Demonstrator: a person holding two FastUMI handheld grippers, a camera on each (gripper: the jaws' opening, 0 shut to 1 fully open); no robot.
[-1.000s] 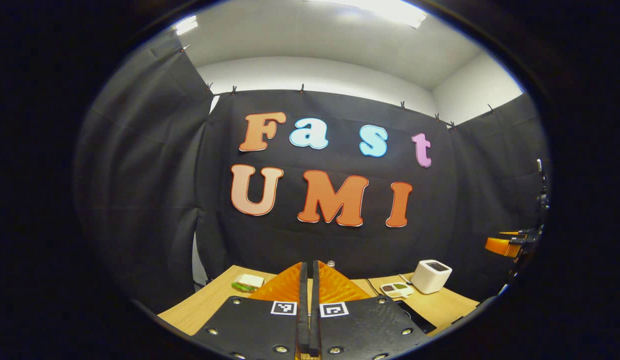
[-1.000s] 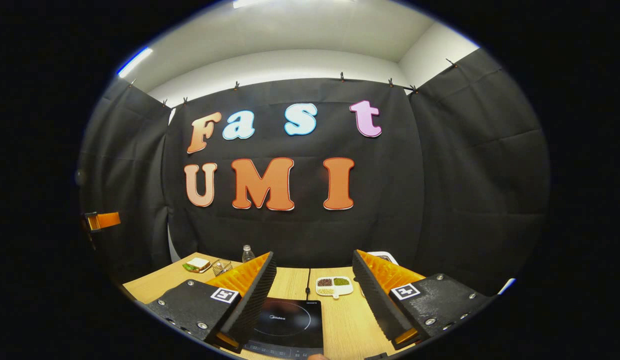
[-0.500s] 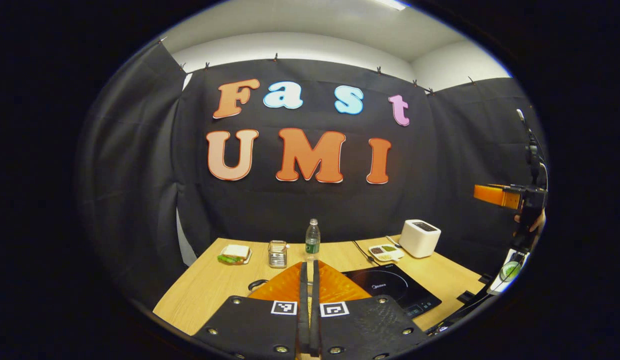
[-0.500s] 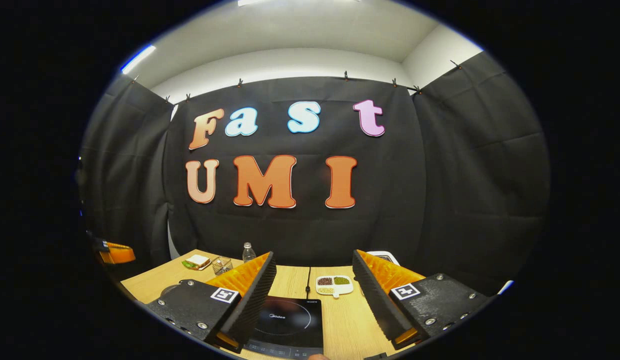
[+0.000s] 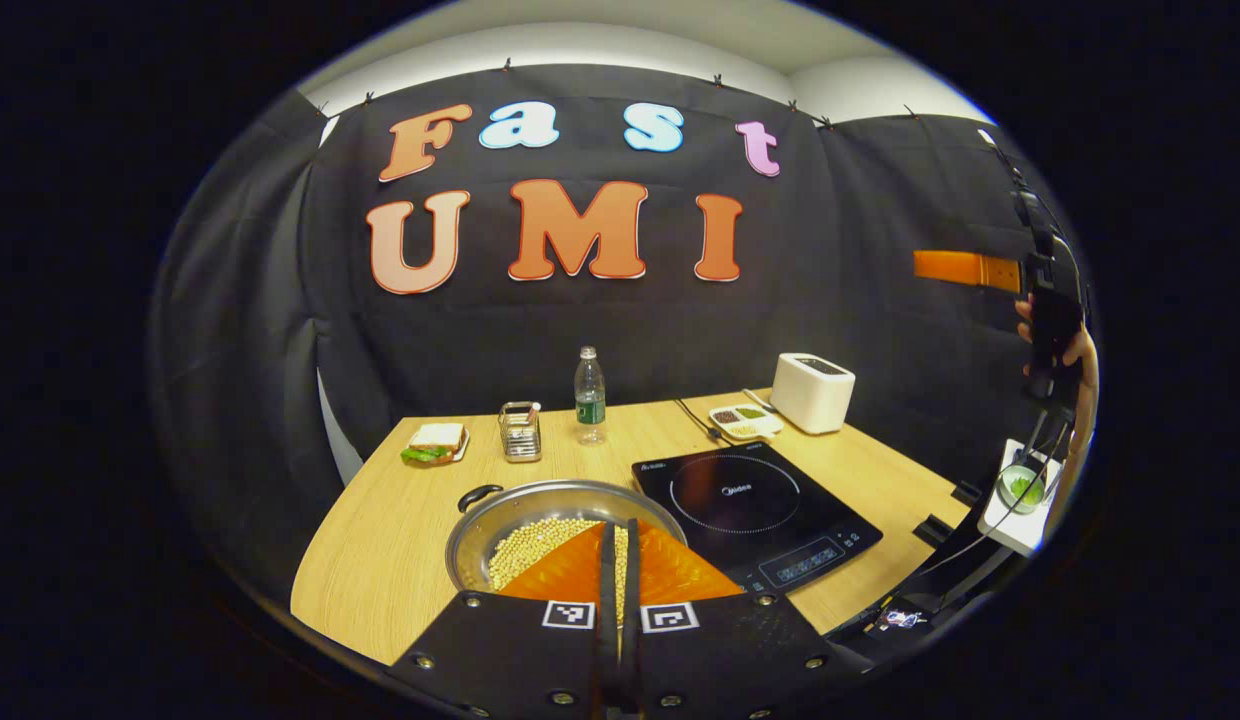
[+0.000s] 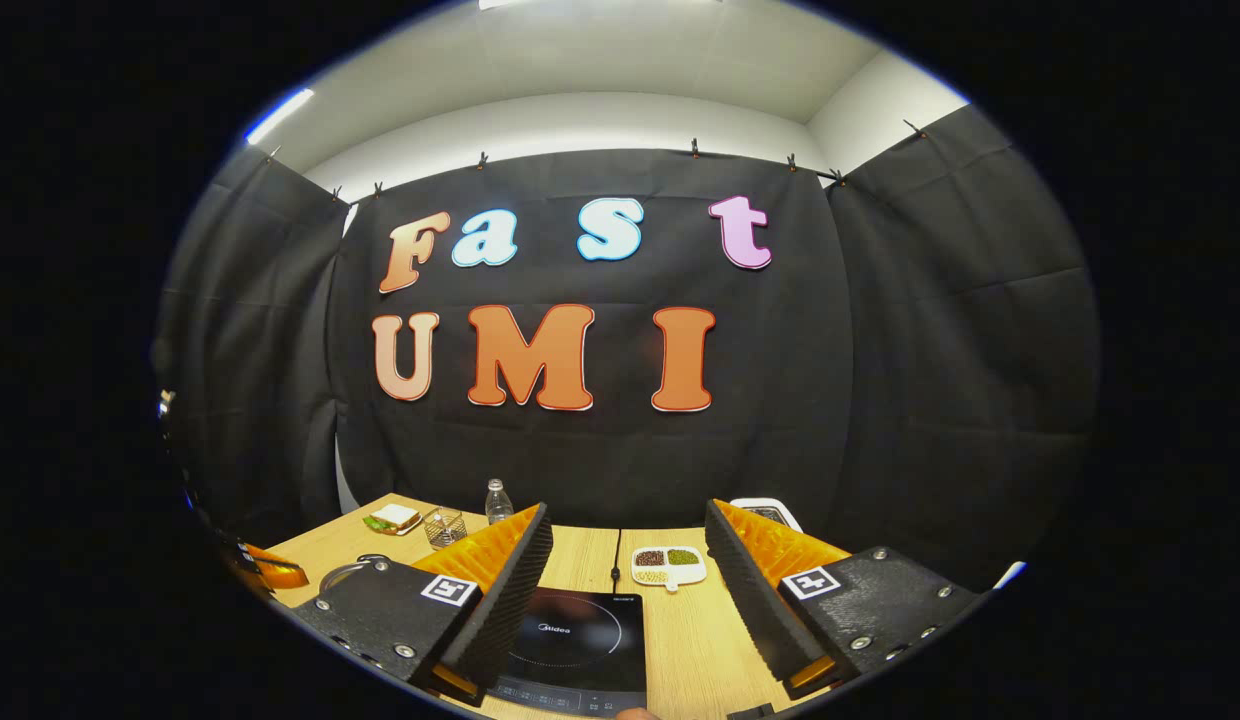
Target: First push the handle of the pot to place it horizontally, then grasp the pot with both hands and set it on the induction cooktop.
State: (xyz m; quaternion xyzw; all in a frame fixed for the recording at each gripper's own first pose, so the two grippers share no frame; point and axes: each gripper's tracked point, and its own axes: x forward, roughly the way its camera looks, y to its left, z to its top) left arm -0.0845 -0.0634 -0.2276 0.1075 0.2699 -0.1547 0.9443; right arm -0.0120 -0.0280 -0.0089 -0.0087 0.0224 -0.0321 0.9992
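Note:
A steel pot (image 5: 525, 505) holding yellow beans sits on the wooden table (image 5: 400, 540), with a small black handle (image 5: 478, 494) at its far left rim. Right of it lies the black induction cooktop (image 5: 755, 510). My left gripper (image 5: 620, 528) is shut with nothing in it and hovers over the pot's near side. Far right and high up, a hand (image 5: 1058, 335) holds my right gripper (image 5: 965, 268). In the right gripper view my right gripper (image 6: 625, 515) stands open above the cooktop (image 6: 575, 640), and an edge of the pot (image 6: 345, 572) shows at the left.
Along the table's back stand a sandwich on a plate (image 5: 435, 442), a wire holder (image 5: 520, 432), a water bottle (image 5: 589, 395), a divided dish of beans (image 5: 745, 420) and a white toaster (image 5: 812, 392). A cable runs from the cooktop to the back.
The left gripper has tipped down and dropped toward the table, bringing the pot and the cooktop into its view. The right gripper has barely moved and stays open.

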